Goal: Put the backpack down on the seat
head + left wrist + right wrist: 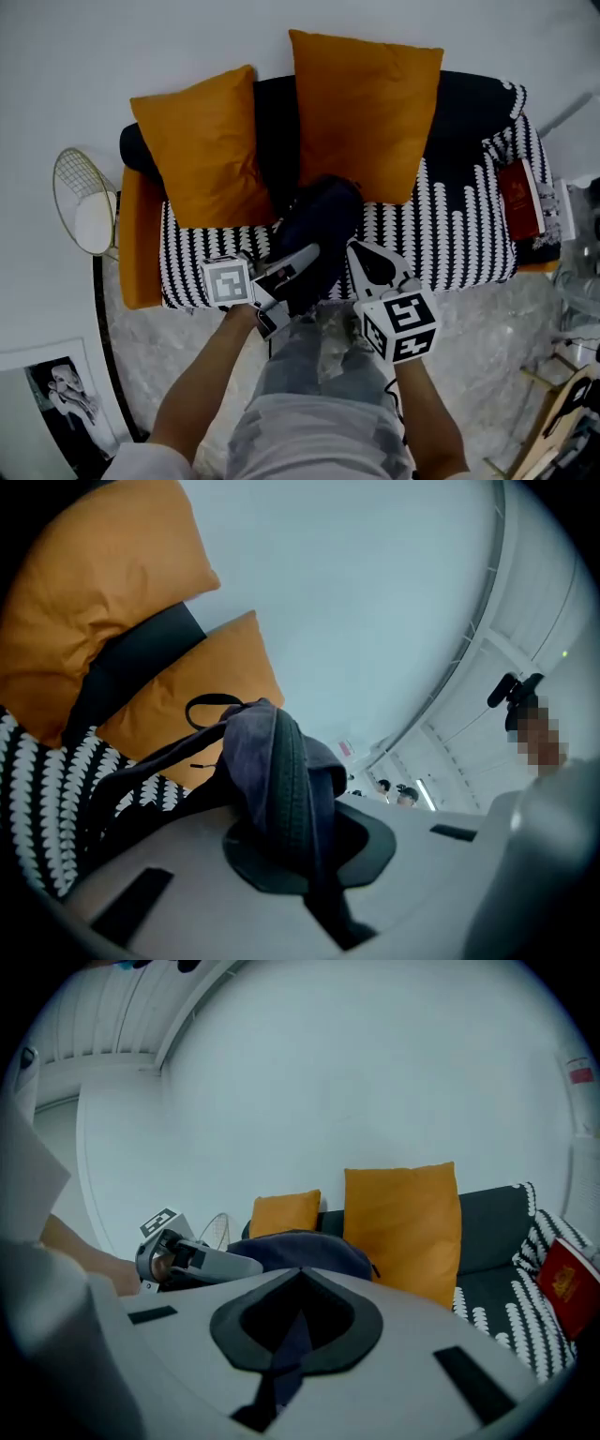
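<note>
My left tongs (302, 255) are clamped on a fold of the navy backpack (321, 220). My right tongs (361, 251) are pinched shut on its dark blue strap (292, 1340). The backpack sits between them over the front edge of the sofa's striped seat (450, 239); I cannot tell whether it touches. Beyond it, two orange cushions (361, 108) lean on the dark backrest (469, 98).

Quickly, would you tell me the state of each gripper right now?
Left gripper: closed on the backpack.
Right gripper: closed on the backpack too.
</note>
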`<state>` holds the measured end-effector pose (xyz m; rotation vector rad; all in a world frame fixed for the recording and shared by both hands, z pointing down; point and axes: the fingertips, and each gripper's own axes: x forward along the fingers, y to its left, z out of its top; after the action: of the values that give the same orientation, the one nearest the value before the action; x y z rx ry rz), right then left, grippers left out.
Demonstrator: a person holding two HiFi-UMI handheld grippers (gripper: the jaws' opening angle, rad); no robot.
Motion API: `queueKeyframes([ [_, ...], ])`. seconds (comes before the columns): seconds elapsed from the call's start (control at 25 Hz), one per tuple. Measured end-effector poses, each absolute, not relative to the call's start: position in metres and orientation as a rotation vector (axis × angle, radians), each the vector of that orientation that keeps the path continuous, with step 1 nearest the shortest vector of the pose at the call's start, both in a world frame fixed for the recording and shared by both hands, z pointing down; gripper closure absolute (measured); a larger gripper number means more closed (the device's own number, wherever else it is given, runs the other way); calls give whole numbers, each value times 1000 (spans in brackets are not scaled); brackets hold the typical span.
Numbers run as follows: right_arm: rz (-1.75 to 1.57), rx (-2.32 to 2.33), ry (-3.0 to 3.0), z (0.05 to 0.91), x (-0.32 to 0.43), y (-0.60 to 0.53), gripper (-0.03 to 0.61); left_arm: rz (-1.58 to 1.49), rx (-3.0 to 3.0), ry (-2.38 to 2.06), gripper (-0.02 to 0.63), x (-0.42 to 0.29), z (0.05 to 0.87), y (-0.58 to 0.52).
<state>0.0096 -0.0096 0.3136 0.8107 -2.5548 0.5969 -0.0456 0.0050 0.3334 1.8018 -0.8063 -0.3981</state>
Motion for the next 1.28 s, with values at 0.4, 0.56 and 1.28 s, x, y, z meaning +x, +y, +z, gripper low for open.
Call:
queueKeyframes([
  [0.4, 642, 925, -2481, 355, -15, -29, 577, -288, 1901, -578, 606, -62, 375, -37],
  [0.56, 670, 958, -2454, 377, -22, -38, 577, -241, 1947, -490, 606, -65, 390, -56],
  [1.28, 751, 1099, -2374, 444, -54, -92, 577, -61, 2047, -173, 606, -65, 448, -123],
])
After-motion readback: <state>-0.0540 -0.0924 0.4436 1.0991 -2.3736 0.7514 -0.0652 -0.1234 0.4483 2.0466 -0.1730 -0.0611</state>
